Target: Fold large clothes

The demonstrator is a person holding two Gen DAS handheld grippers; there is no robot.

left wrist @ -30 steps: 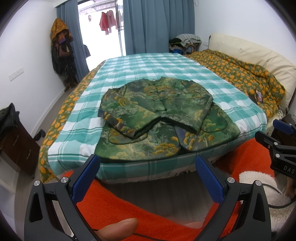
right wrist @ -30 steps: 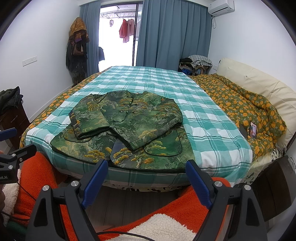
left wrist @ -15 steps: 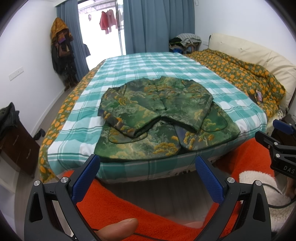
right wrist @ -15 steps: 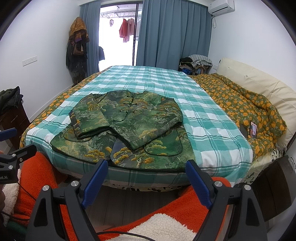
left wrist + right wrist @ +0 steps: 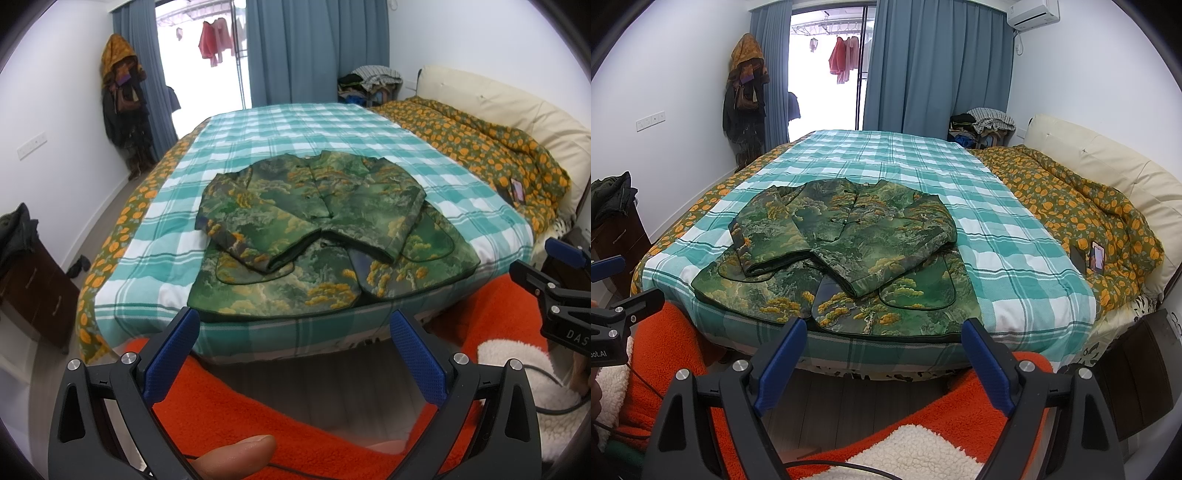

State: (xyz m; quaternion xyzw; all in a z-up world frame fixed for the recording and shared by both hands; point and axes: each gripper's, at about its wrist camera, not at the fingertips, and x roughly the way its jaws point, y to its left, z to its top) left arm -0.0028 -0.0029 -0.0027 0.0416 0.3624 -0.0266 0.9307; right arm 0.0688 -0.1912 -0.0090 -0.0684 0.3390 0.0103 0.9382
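**Both grippers idle off the foot of the bed, jacket waiting**

Nothing has moved since a second ago: I see the same framing in both wrist views, and the jacket lies as it did. My left gripper [image 5: 293,334] hangs off the near edge of the bed [image 5: 480,206], its blue pads [image 5: 171,354] spread wide with nothing between them. My right gripper [image 5: 884,345] sits the same way, fingers apart and empty, just short of the near edge. Neither tool touches cloth.

The green patterned jacket [image 5: 325,236] lies flat on the teal checked sheet [image 5: 295,125], close to the near edge of the bed and roughly centred between its left and right sides; its hem reaches the edge. Both sleeves are folded in across the chest, their cuffs meeting near the middle, and the front is buttoned up. In the right wrist view the same jacket [image 5: 846,251] sits a little left of centre.

Along the right side of the bed an orange-flowered quilt [image 5: 1071,206] is bunched against the cream headboard [image 5: 1108,166], with a phone [image 5: 1097,256] resting on it near the near-right corner. Below my tools an orange fleece [image 5: 295,406] fills the foreground, and a thumb [image 5: 236,456] shows at the bottom of the left view. Blue curtains [image 5: 934,66] frame the bright doorway beyond the far edge.
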